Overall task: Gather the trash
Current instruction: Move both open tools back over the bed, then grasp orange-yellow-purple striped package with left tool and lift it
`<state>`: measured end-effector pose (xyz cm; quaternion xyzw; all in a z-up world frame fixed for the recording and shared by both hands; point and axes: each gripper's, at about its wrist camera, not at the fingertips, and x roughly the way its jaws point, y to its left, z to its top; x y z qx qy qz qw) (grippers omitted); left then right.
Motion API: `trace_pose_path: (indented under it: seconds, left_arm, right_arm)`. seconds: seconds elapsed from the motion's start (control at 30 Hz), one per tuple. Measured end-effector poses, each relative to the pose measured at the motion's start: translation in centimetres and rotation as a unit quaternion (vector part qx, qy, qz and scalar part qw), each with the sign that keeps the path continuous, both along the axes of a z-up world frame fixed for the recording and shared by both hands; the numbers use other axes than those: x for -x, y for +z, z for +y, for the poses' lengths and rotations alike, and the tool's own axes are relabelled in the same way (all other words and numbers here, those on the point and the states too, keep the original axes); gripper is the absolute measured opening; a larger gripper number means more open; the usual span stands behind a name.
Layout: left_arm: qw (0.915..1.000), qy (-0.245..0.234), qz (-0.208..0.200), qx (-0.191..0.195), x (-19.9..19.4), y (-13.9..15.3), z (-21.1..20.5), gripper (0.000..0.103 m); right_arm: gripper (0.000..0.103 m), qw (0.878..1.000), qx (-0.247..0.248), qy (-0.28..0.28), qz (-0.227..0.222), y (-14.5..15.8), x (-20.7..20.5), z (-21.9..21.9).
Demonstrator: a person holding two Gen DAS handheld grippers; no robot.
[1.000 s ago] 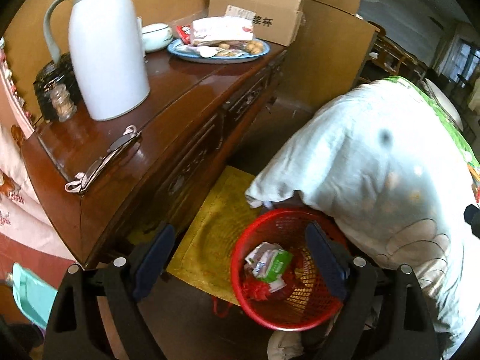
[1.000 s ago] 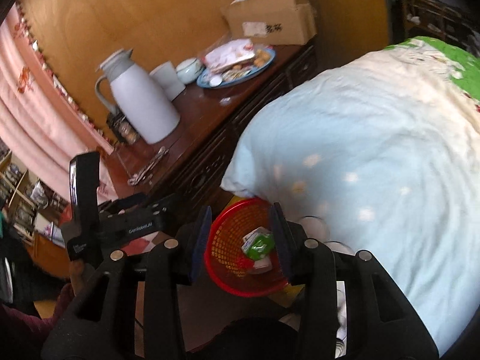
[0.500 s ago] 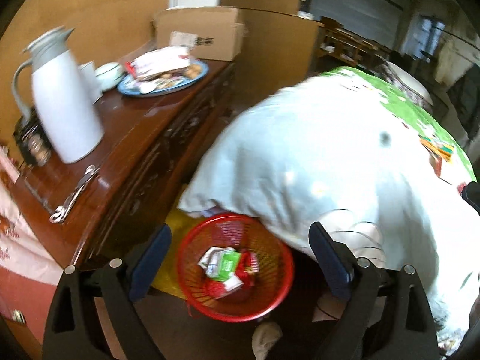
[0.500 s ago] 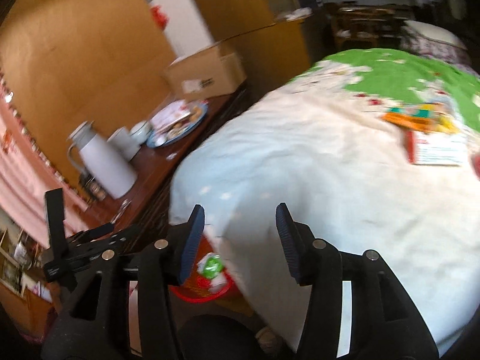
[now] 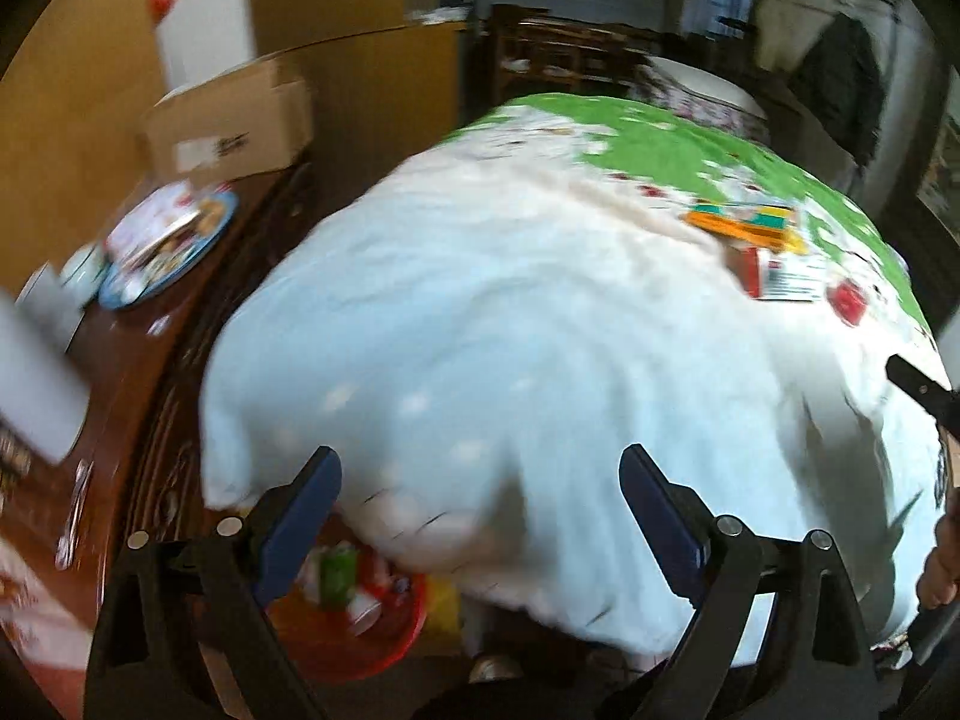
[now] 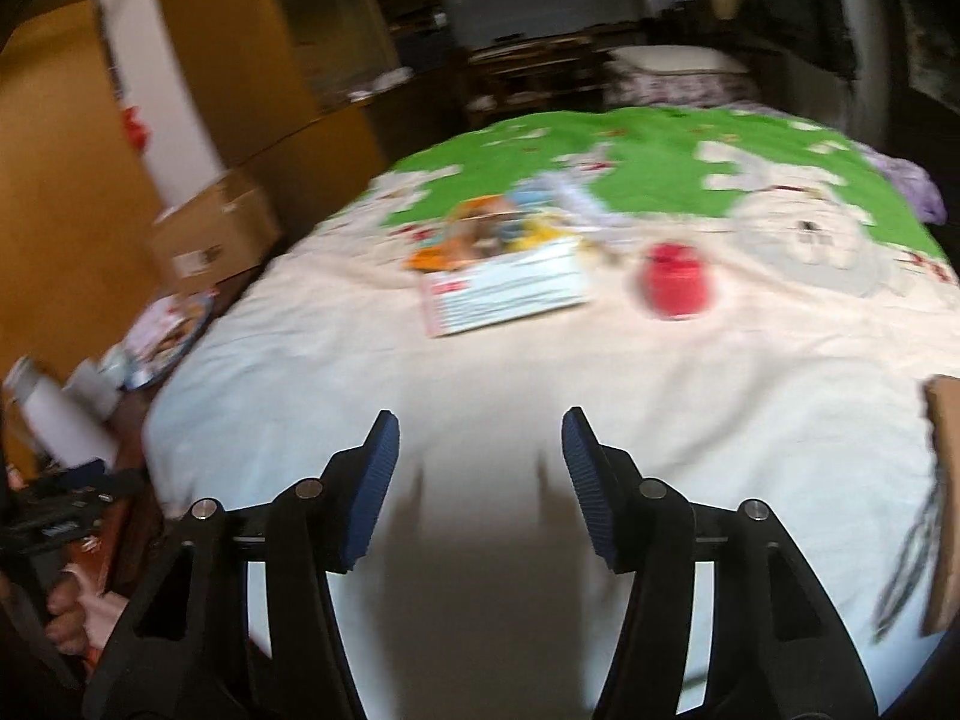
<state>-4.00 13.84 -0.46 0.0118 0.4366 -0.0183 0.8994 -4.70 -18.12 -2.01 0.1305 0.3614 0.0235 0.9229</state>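
Hovering over the bed, two hand-held grippers gape empty; one red basket holds wrappers.

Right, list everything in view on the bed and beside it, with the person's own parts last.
bed cover: one, cream and green, over the bed
flat white box: one, red print, mid-bed
orange wrappers: small blurred pile, behind the box
red item: one, right of the box, too blurred to identify
red basket: one, on the floor by the bed corner, trash inside
wooden cabinet: one, dark brown, left of the bed
blue plate: one, on the cabinet, holding food
cardboard box: one, brown, at the cabinet's far end
white jug: one, on the cabinet
left gripper: fingers open, empty
right gripper: fingers just opening, empty
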Motion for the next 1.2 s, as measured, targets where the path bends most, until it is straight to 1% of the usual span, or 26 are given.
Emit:
trace_pose_path:
  seconds: [0.1,0.13,0.27,0.33,0.4,0.47,0.53,0.6,0.67,0.77,0.83,0.9,0.93,1.03,1.13,1.2]
  left_arm:
    - [0.9994,-0.035,-0.003,-0.007,-2.3,0.3,-3.5,0.092]
    - [0.9987,-0.051,-0.003,-0.003,-3.4,0.4,-5.0,0.092]
    - [0.9965,-0.083,-0.003,0.01,-7.5,1.2,-9.6,0.092]
    - [0.9952,-0.096,-0.006,0.016,-9.7,1.7,-11.9,0.092]
    - [0.9935,-0.111,-0.013,0.019,-11.6,2.1,-14.3,0.092]
    - [0.9916,-0.127,-0.019,0.01,-13.7,2.1,-17.3,0.092]
    - [0.9903,-0.137,-0.017,0.008,-15.3,1.8,-19.7,0.092]
    - [0.9891,-0.146,-0.011,0.016,-17.0,1.3,-21.6,0.092]
    - [0.9896,-0.143,-0.007,0.015,-18.9,0.8,-23.6,0.092]
    - [0.9921,-0.125,-0.004,-0.004,-21.0,-0.3,-25.1,0.092]
    - [0.9934,-0.114,-0.001,-0.011,-21.5,-0.9,-24.4,0.092]
    - [0.9946,-0.104,0.007,-0.003,-21.3,-1.2,-22.6,0.092]
    - [0.995,-0.099,0.008,-0.006,-21.2,-1.3,-21.8,0.092]
    - [0.9968,-0.072,0.012,-0.032,-20.0,-1.9,-18.1,0.092]
    - [0.9976,-0.049,0.029,-0.04,-18.6,-2.6,-14.3,0.092]
    - [0.9978,-0.042,0.032,-0.041,-17.6,-2.6,-12.5,0.092]
  right_arm:
    - [0.061,0.999,0.011,-0.036,0.003,-1.1,-0.3,-3.1]
    - [0.061,0.999,0.014,-0.05,0.004,-1.4,-0.4,-4.2]
    - [0.062,0.994,0.043,-0.1,-0.002,-2.5,-0.7,-7.4]
    - [0.062,0.993,0.041,-0.11,-0.001,-3.3,-0.8,-8.3]
    - [0.062,0.994,0.032,-0.107,0.009,-4.3,-1.2,-8.7]
    - [0.062,0.995,0.016,-0.096,0.014,-4.6,-1.6,-8.9]
    - [0.062,0.996,0.007,-0.088,0.014,-4.8,-1.8,-8.9]
    - [0.063,0.997,-0.001,-0.076,0.022,-5.1,-2.3,-8.7]
    - [0.066,0.997,-0.01,-0.069,0.026,-5.3,-2.5,-8.8]
    - [0.066,0.997,-0.027,-0.067,0.026,-5.6,-2.4,-9.0]
    - [0.066,0.997,-0.041,-0.067,0.022,-5.8,-2.3,-9.3]
    - [0.066,0.996,-0.049,-0.068,0.02,-6.0,-2.3,-9.6]
    - [0.066,0.996,-0.053,-0.068,0.019,-6.1,-2.2,-9.7]
    - [0.067,0.996,-0.053,-0.068,0.017,-6.3,-2.2,-9.7]
    - [0.067,0.996,-0.054,-0.068,0.018,-6.2,-2.2,-9.7]
    - [0.067,0.996,-0.056,-0.068,0.02,-6.0,-2.2,-9.7]
